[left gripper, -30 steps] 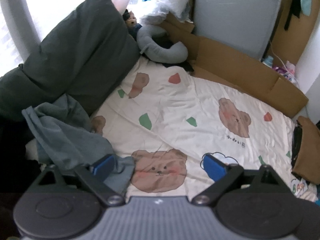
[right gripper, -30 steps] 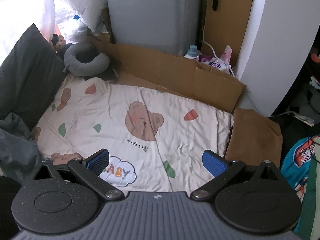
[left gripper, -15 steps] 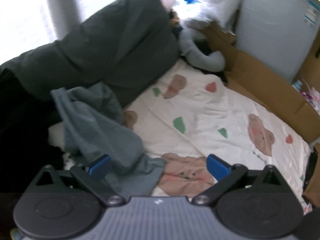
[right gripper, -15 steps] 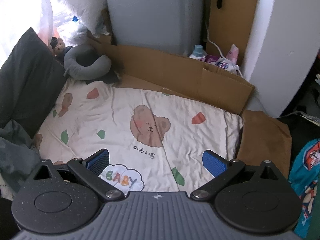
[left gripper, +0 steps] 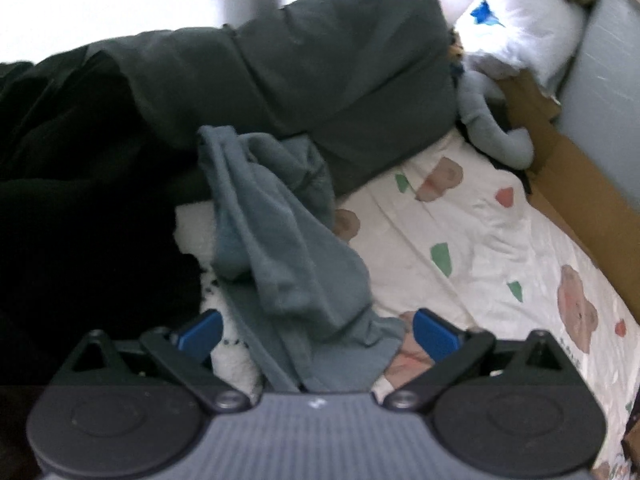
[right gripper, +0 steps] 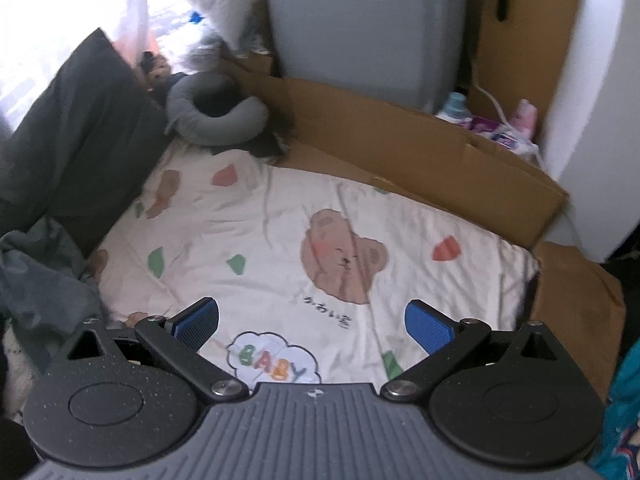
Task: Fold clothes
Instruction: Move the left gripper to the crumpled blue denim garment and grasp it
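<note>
The blue-grey garment [left gripper: 288,248] lay crumpled at the bear-print sheet's [left gripper: 480,248] left edge, its hem between the spread left gripper [left gripper: 316,330]; the right gripper [right gripper: 312,320] gaped over bare sheet.

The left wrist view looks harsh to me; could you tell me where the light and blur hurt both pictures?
Left wrist view: window blown out, dark bedding nearly black, blue-grey garment slightly smeared. Right wrist view: evenly lit, soft motion blur on the bear-print sheet, glare upper left.
</note>
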